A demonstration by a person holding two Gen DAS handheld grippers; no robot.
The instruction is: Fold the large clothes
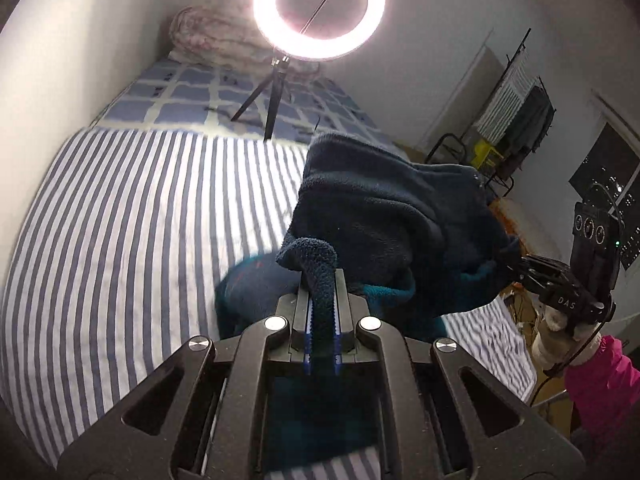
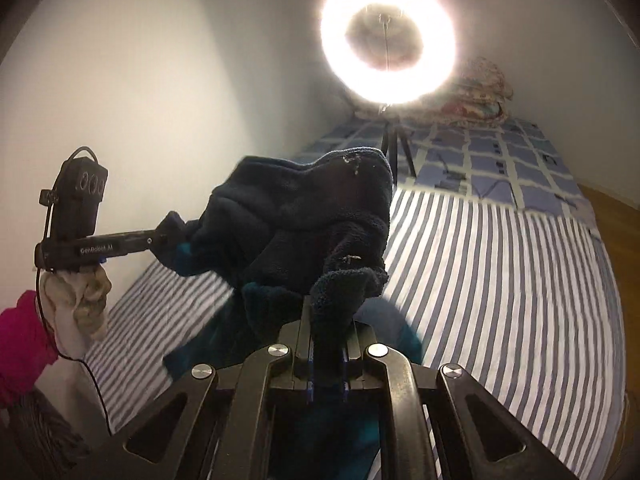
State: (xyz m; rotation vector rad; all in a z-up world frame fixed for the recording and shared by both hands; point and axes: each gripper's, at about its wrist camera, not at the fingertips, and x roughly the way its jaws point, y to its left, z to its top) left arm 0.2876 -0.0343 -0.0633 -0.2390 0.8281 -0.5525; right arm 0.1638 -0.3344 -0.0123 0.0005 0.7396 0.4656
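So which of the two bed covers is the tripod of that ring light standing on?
The blue checked cover at the far end, by the wall. The striped sheet lies nearer, under the dark garment, and the tripod legs do not reach it.

garment held up over the bed, light at the far end

the garment (image 1: 384, 216) hangs above the bed (image 1: 132, 216), pinched between the left tool (image 1: 322, 312) and the right tool (image 2: 328, 344); behind it a ring light (image 1: 319, 8) stands on the bed, before folded bedding (image 2: 480, 92) by the wall.
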